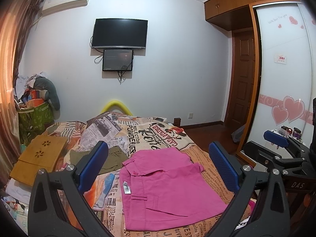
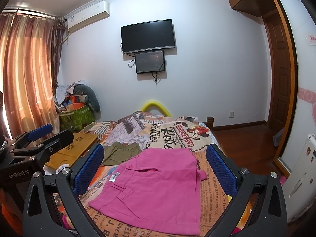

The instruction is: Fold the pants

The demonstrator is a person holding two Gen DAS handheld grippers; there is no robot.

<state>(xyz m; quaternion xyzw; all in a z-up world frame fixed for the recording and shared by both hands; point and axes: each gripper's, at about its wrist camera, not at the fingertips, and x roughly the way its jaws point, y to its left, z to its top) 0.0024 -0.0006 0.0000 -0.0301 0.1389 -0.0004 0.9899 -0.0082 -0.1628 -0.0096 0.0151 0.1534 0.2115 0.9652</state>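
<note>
Left wrist view shows the left tool with fingers spread apart, holding nothing, above the pink pants, which lie folded flat on the bed. The right tool is likewise spread and empty. Beyond lie olive shorts, then a wall television.

A TV hangs on the wall above a small screen. An olive garment and wooden tray lie on the bed.
</note>
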